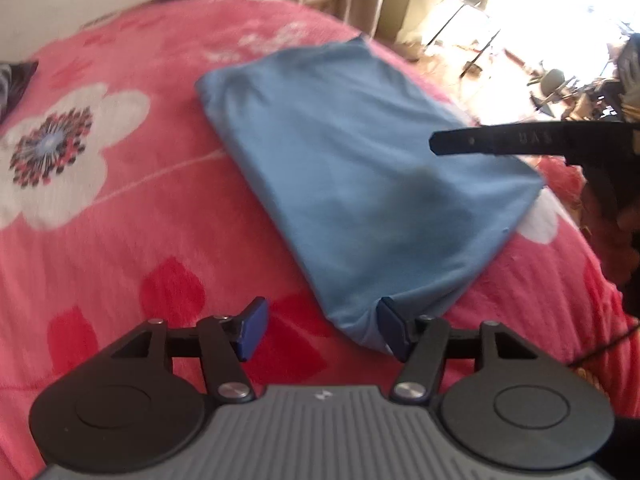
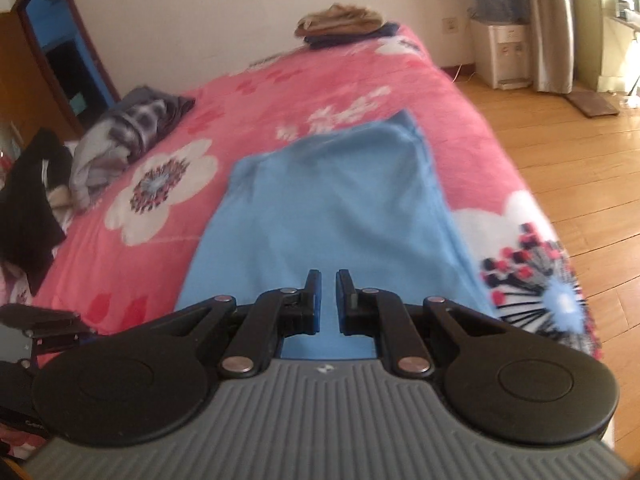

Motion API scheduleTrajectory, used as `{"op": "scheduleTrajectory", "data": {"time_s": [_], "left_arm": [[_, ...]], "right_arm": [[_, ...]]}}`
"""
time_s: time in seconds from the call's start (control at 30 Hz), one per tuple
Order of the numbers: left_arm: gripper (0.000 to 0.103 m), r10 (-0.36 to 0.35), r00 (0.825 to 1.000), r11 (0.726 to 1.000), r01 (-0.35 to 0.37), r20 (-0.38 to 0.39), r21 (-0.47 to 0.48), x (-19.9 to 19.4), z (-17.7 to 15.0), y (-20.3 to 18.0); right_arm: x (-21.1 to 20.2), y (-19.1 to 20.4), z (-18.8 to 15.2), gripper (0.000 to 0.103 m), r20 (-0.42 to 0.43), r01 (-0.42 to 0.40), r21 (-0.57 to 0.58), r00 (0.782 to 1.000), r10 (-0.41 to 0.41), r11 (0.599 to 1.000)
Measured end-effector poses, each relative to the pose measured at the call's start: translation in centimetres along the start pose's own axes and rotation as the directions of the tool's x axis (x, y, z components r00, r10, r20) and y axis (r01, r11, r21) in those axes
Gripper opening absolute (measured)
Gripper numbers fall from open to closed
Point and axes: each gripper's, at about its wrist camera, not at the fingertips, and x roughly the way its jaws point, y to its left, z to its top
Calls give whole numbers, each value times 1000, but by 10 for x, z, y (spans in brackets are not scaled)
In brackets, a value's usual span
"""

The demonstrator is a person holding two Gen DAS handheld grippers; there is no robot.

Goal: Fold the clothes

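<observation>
A light blue garment point(image 1: 360, 168) lies folded into a long rectangle on the pink flowered bedspread point(image 1: 120, 240). My left gripper point(image 1: 322, 328) is open at the garment's near corner. That corner lies between the jaws and touches only the right pad point(image 1: 394, 328). In the right wrist view the same blue garment point(image 2: 328, 200) stretches away below my right gripper point(image 2: 328, 300). Its jaws are shut to a narrow slit with nothing between them. From the left wrist view, the right gripper's fingers point(image 1: 500, 142) hover over the garment's right side.
A grey plaid heap of clothes point(image 2: 128, 136) and a black garment point(image 2: 28, 208) lie on the bed's left side. A folded brown and dark stack point(image 2: 344, 22) sits at the far end. The bed's right edge drops to a wooden floor point(image 2: 580, 184).
</observation>
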Motion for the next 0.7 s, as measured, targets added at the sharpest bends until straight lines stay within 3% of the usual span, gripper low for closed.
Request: {"op": "scheduleTrajectory", "data": {"time_s": [0.13, 0.3, 0.6, 0.7], "left_arm": [[67, 28, 999, 1000, -28, -23, 1, 4, 1, -4], [68, 46, 997, 999, -45, -56, 6, 7, 7, -6], [71, 100, 989, 995, -98, -113, 22, 11, 16, -17], [72, 110, 986, 994, -108, -125, 18, 12, 18, -18]], "right_arm": [[8, -6, -7, 5, -45, 64, 8, 997, -63, 998], [-7, -13, 4, 8, 13, 204, 4, 979, -204, 979], [33, -3, 33, 8, -28, 24, -7, 999, -24, 1000], [55, -15, 45, 6, -50, 24, 19, 999, -23, 1000]]}}
